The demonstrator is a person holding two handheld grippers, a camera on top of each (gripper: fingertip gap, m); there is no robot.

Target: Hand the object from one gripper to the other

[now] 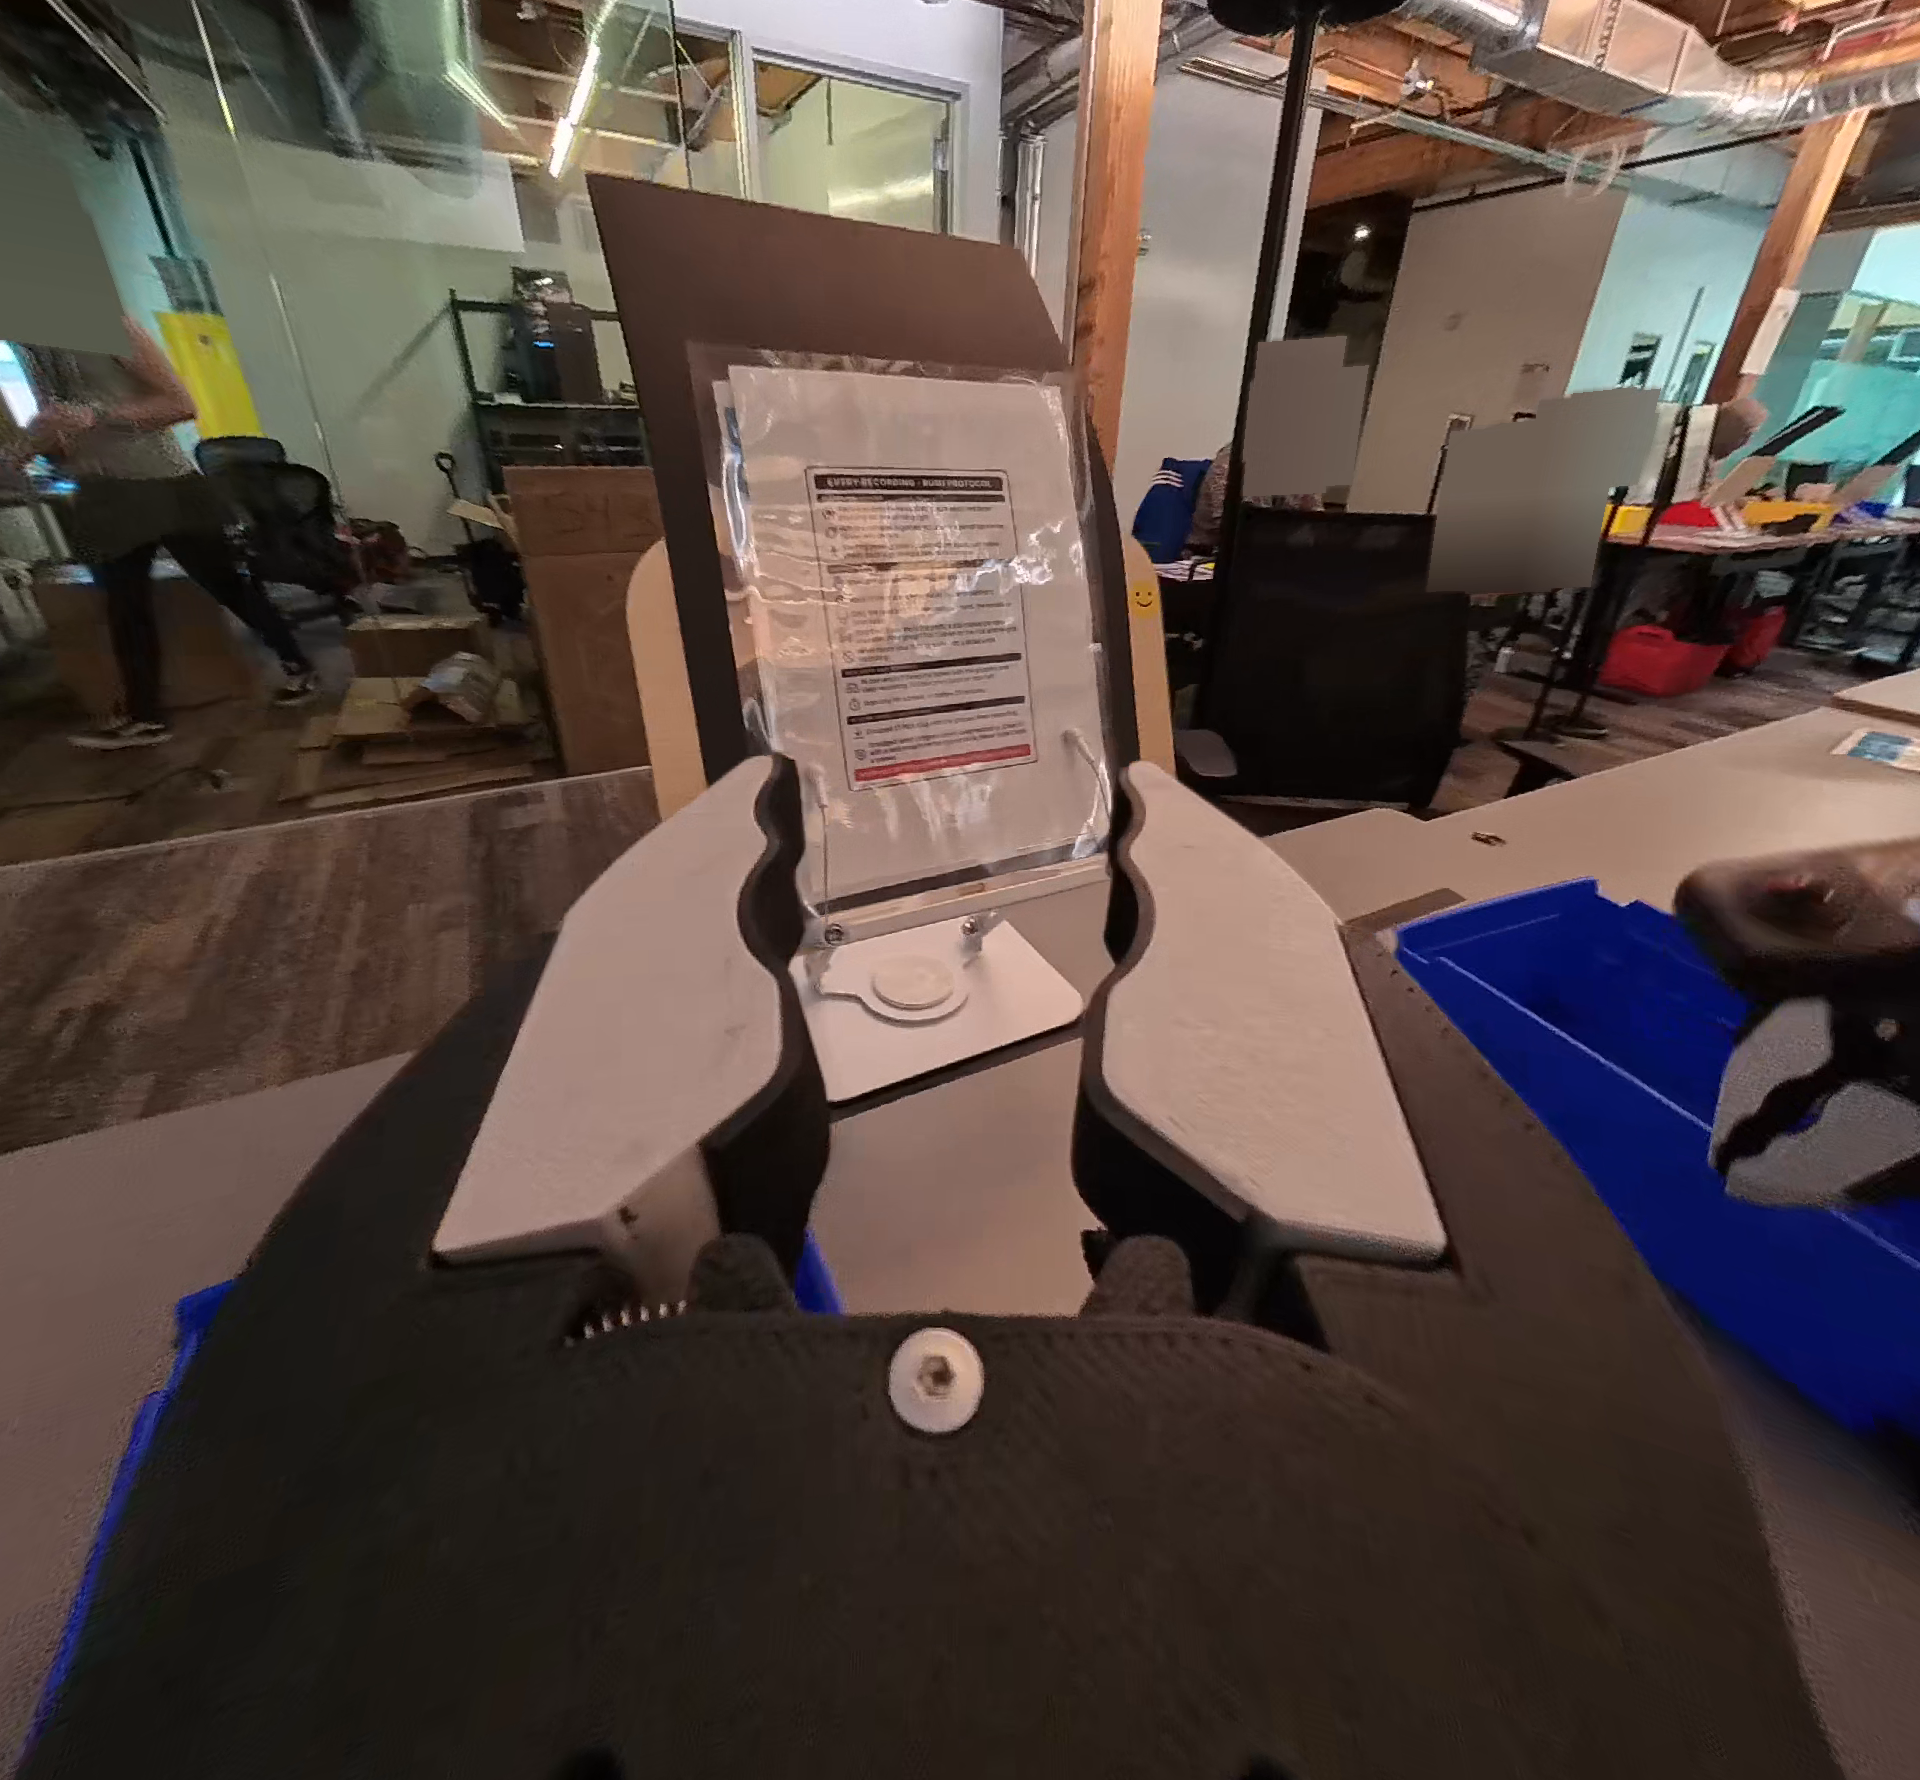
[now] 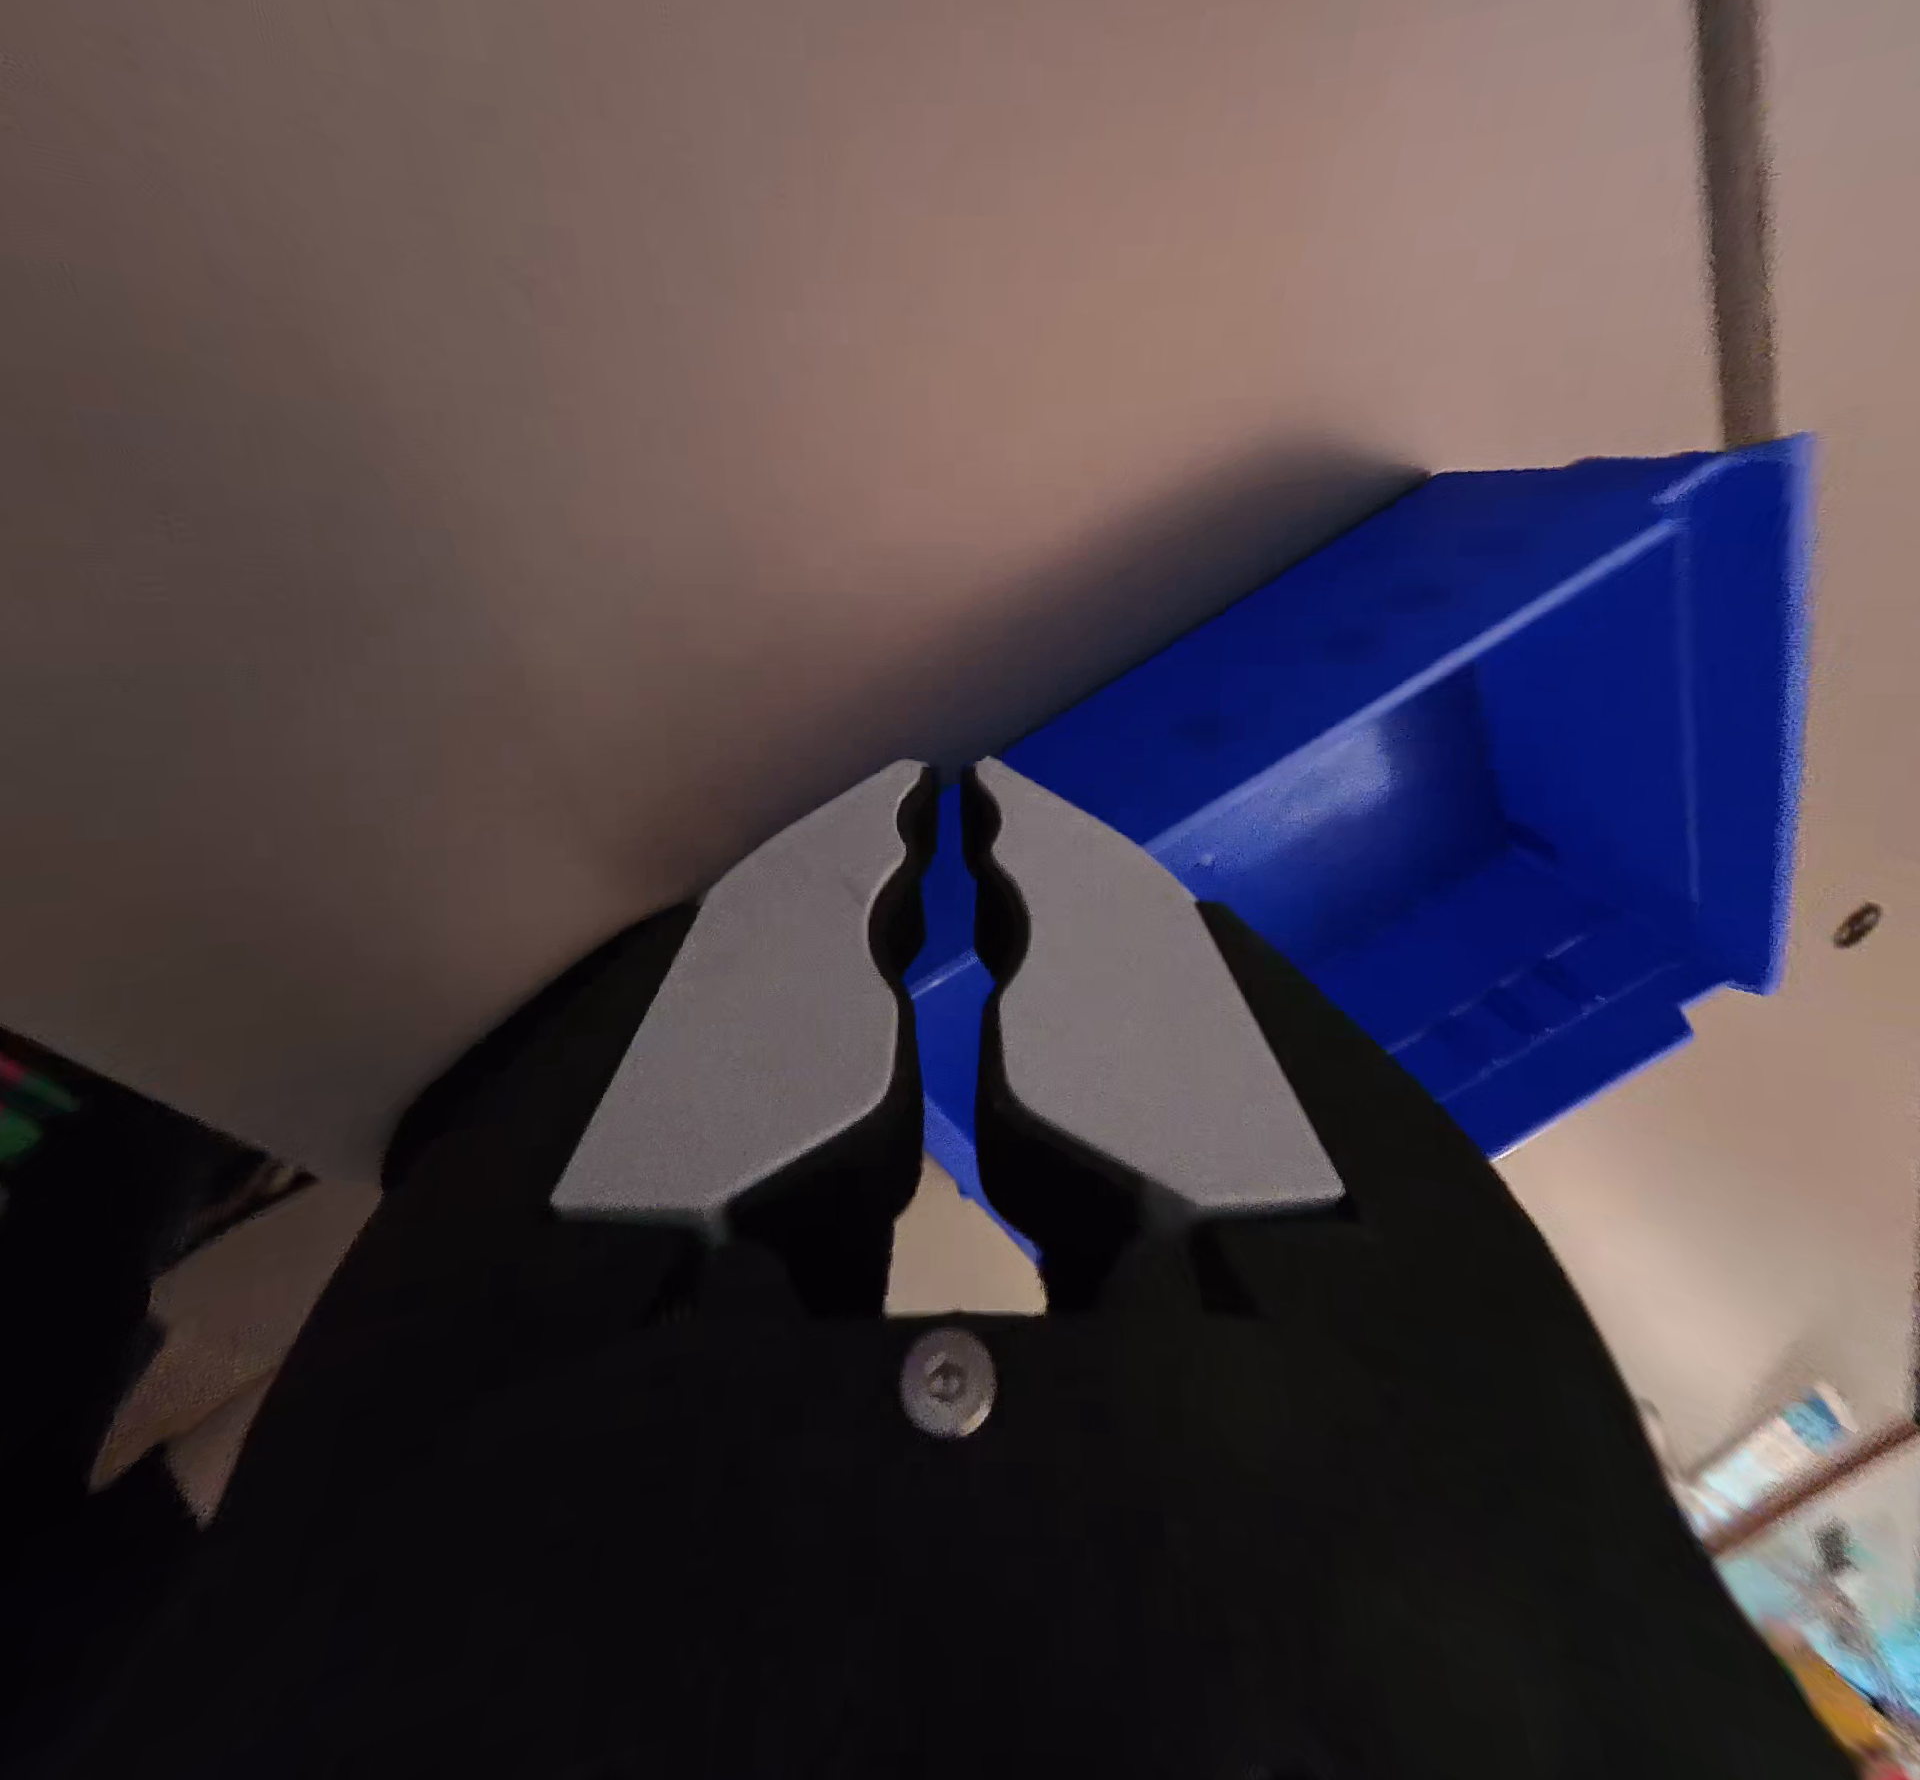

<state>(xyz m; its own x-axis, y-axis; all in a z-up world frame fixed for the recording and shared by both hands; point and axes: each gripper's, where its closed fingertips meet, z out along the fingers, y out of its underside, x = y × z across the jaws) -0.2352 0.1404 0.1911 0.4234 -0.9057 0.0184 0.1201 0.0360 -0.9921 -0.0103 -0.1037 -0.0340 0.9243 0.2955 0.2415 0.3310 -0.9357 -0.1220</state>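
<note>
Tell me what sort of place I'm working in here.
Probably a converted industrial workshop or lab office: exposed metal ducts and timber beams overhead, cardboard boxes behind, blue bin on a grey table.

Left wrist view: level, facing sign stand across table. Right wrist view: tilted down, close. Shared: blue bin.

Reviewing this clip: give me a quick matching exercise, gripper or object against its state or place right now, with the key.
Things:
1. left gripper
2. right gripper
3. blue bin
4. sign holder

States or places:
A. upright on the table beyond the open fingers
B. nearly shut, nothing held
C. lying on the table, nothing visible inside
D. wide open, nothing held

Pairs: 1-D, 2-B, 3-C, 4-A
</note>
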